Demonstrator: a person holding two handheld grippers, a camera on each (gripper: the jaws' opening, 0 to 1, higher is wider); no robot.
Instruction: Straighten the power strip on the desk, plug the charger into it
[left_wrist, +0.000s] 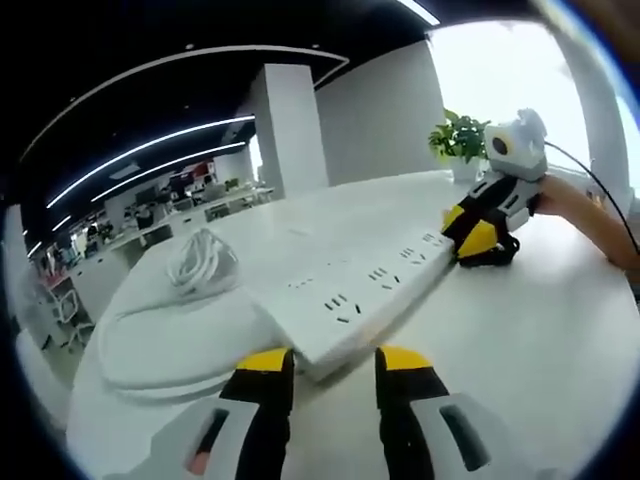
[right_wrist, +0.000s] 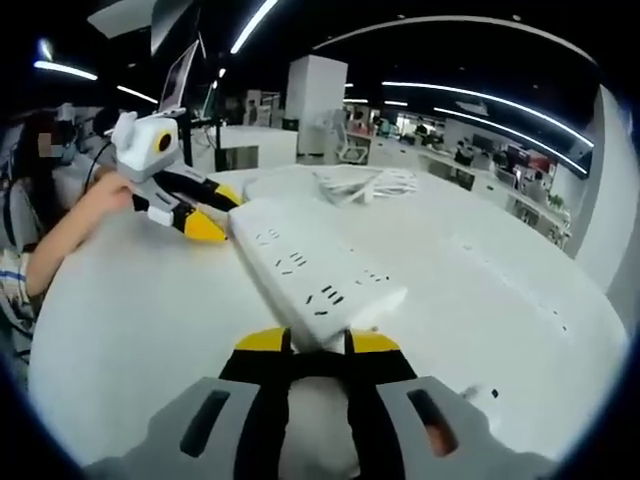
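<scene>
Power strip: one long white plastic power strip (left_wrist: 350, 285) lies flat on the white round desk (left_wrist: 520, 340), held at both ends.
Left gripper (left_wrist: 330, 362): yellow-tipped jaws apart around the strip's near end; contact hard to make out.
Right gripper (right_wrist: 318, 343): jaws closed on the strip's other end, which hides their tips.
Cable: one coiled white cable (left_wrist: 203, 258) on the desk's far left.
Charger: cannot be made out.
Plant: one potted green plant (left_wrist: 460, 140), partly hidden.

From my left gripper (left_wrist: 330, 368), the power strip (left_wrist: 352, 293) lies on the desk (left_wrist: 520, 330), running from near me to my right gripper (left_wrist: 483, 240) far right. A coiled cable (left_wrist: 200, 260) lies left of it.
</scene>
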